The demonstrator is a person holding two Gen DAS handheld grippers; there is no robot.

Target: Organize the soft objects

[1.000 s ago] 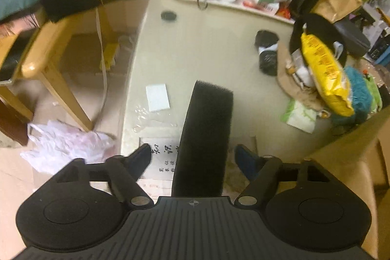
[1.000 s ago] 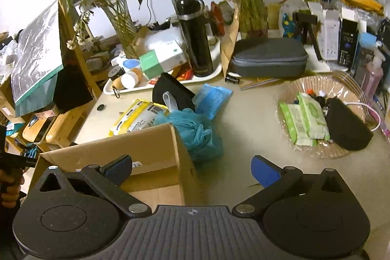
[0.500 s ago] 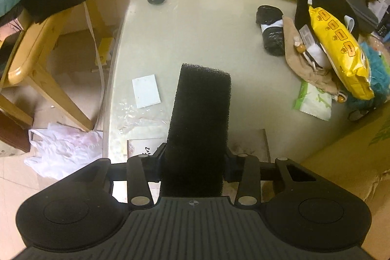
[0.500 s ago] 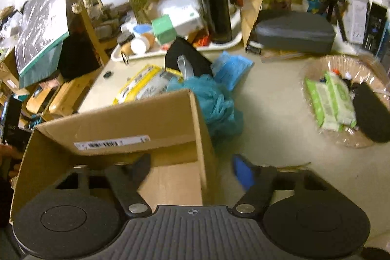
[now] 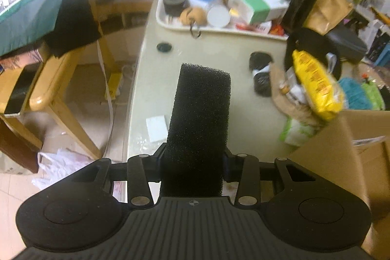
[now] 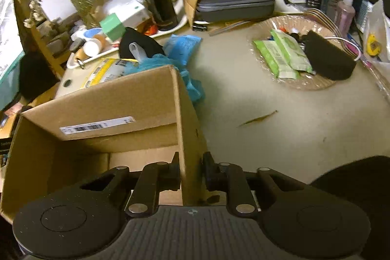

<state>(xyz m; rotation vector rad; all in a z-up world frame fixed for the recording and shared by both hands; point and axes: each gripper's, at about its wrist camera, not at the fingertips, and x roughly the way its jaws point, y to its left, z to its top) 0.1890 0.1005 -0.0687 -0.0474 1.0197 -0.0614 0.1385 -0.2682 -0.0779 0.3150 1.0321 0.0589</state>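
On my left, the left gripper (image 5: 193,163) is now clamped on the black foam sponge (image 5: 199,118); a second ago its jaws stood apart on either side of the block, which lay on the beige table (image 5: 209,50). The sponge has since come up off the surface and sticks out ahead of the fingers, over the table near its edge, with the white card (image 5: 157,128) below and to its left. I judge the pick to be done, with only the carry to the box left.

On my right, the right gripper (image 6: 191,171), wide open a second ago, is closing on the right wall of the cardboard box (image 6: 180,113), the wall standing between the pads. That should steady the box, which looks empty inside, for the drop. The teal bath pouf (image 6: 156,63) waits behind it, untouched.
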